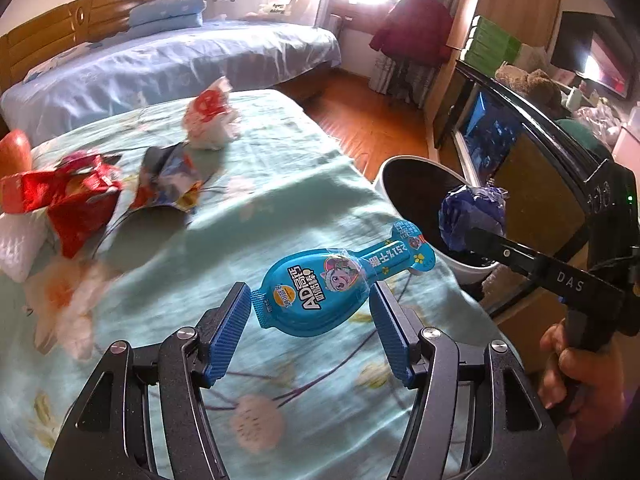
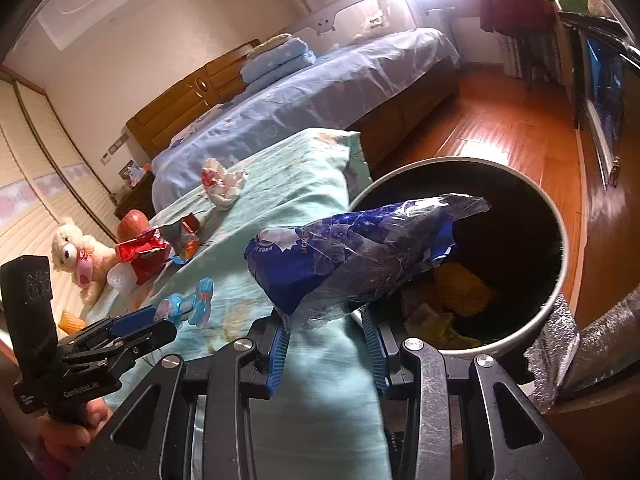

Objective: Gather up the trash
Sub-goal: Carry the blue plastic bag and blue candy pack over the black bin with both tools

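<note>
My left gripper (image 1: 310, 306) is shut on a teal spoon-shaped snack pack (image 1: 320, 290), held above the green floral bedcover (image 1: 248, 208); it also shows in the right wrist view (image 2: 188, 308). My right gripper (image 2: 326, 340) holds a crumpled dark blue wrapper (image 2: 352, 256) between wide-set fingers over the rim of the white trash bin (image 2: 558, 292). In the left wrist view the blue wrapper (image 1: 472, 212) hangs at the bin's mouth (image 1: 416, 200). Red wrappers (image 1: 76, 196), a blue-orange wrapper (image 1: 168, 176) and a red-white wrapper (image 1: 210, 118) lie on the bedcover.
The bin holds yellow trash (image 2: 460, 288). A red apple (image 2: 134, 222) and a teddy bear (image 2: 80, 256) sit at the bed's left. A blue bed (image 1: 180, 60) stands behind. A dark cabinet (image 1: 520, 152) and wood floor (image 1: 372, 120) lie right.
</note>
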Demonstrator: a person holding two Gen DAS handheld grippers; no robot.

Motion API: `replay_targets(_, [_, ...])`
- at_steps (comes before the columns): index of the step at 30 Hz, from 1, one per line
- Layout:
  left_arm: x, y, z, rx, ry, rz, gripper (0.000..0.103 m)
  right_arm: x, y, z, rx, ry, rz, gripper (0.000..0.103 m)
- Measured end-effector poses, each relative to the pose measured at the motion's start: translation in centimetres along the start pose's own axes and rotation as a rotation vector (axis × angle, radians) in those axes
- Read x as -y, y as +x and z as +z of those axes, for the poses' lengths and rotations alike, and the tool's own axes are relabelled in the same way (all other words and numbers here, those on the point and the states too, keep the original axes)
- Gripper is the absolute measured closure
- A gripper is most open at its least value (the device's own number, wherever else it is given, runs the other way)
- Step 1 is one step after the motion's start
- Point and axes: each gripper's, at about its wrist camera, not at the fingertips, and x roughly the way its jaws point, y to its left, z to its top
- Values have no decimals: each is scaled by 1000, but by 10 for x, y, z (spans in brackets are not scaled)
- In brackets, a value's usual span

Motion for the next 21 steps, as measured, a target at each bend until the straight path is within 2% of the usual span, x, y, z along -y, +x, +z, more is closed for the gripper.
replay_targets(21, [49,32,29,-14,47,-13,41,46,-2,11,-4,22,-65,67])
